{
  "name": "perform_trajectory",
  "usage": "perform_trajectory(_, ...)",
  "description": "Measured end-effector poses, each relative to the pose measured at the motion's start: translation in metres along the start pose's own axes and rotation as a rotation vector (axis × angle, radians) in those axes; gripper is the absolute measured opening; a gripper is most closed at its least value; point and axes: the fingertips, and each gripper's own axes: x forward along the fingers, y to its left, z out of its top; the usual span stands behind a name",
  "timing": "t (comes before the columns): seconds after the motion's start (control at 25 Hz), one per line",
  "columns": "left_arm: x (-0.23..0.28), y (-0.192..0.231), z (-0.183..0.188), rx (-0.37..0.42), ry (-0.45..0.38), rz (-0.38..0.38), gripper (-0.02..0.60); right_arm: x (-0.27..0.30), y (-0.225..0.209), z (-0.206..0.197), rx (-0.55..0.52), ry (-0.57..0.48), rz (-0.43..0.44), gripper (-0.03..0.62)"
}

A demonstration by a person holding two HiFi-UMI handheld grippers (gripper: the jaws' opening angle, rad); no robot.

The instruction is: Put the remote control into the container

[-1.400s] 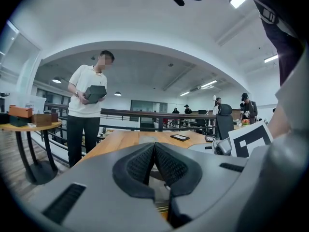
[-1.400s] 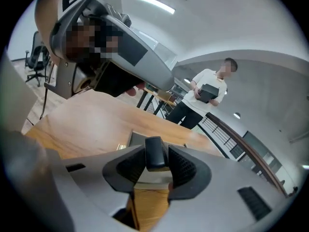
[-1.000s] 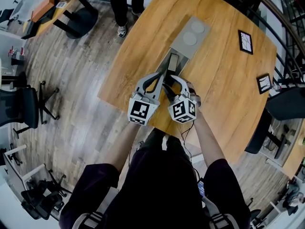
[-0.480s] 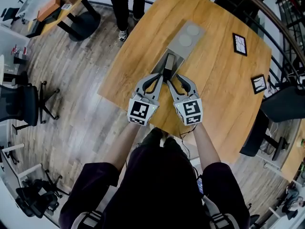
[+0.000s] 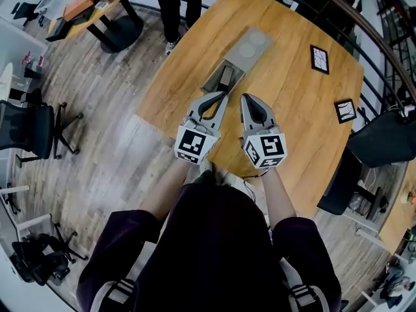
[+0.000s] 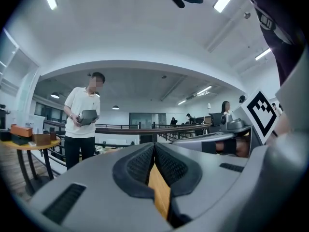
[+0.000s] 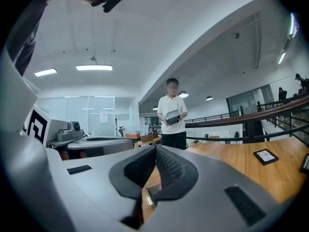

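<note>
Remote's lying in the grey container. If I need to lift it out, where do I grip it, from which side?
Probably take the remote across its narrow width near mid-length, coming from above: it lies flat, lengthwise in the near end of the container, whose walls block a side approach. Wall clearance is too small to judge.

Head view: overhead, facing steeply down; wooden table (image 5: 299, 116) at 12 o'clock. Other two ride left gripper (image 5: 221, 96) and right gripper (image 5: 246, 98), low, facing level outward. All three catch the standing person (image 5: 171, 2) (image 6: 86, 115) (image 7: 172, 115), 11 o'clock from above.
</note>
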Motion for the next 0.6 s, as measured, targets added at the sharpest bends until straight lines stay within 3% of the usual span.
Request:
perform_trajectory(0.32, -0.011, -0.034, 0.032, 0.042, -0.047, -0.003, 0.014, -0.040, 0.000, 0.032, 0.012, -0.089, 0.004, 0.018)
perform_trajectory(0.6, -0.013, -0.048, 0.040, 0.060, -0.058, 0.012, 0.014, -0.052, -0.004, 0.037, 0.004, -0.108, 0.004, 0.017)
